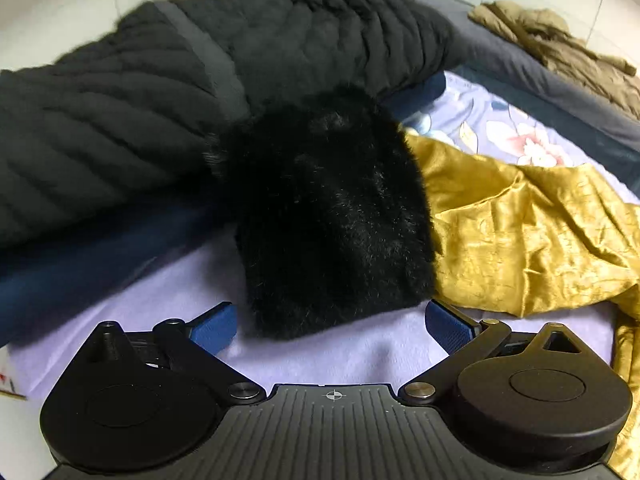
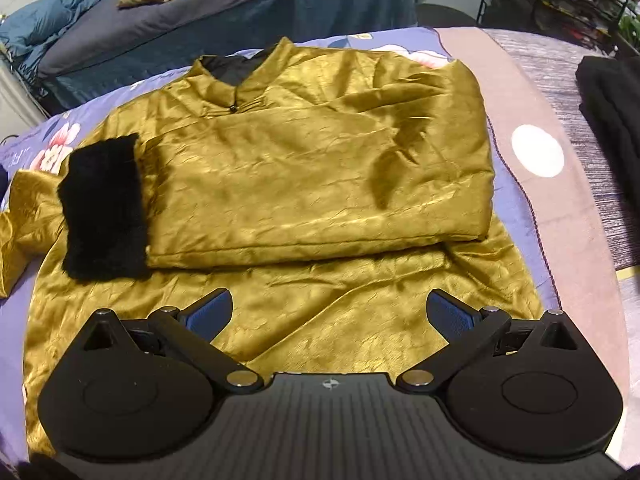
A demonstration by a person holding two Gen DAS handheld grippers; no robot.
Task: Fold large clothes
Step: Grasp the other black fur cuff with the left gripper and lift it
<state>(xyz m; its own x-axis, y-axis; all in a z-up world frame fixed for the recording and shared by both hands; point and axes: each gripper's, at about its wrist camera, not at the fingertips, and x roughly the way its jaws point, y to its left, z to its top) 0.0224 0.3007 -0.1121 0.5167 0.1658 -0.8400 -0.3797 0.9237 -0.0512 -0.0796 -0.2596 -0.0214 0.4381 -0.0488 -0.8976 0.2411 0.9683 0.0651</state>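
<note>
A shiny gold jacket (image 2: 312, 168) lies on the lilac floral bed sheet (image 2: 24, 148), its collar at the far side. One sleeve is folded across the body, and its black fur cuff (image 2: 104, 208) rests at the left edge. My right gripper (image 2: 330, 312) is open and empty, just above the jacket's near hem. In the left wrist view the black fur cuff (image 1: 332, 220) lies just ahead of my open, empty left gripper (image 1: 330, 328), with gold cloth (image 1: 528, 232) to its right.
A black quilted coat (image 1: 140, 100) is piled at the left and back of the bed. An olive garment (image 1: 560, 40) lies on a grey bed beyond. A mauve blanket (image 2: 560, 216) and a folded black garment (image 2: 612, 104) are on the right.
</note>
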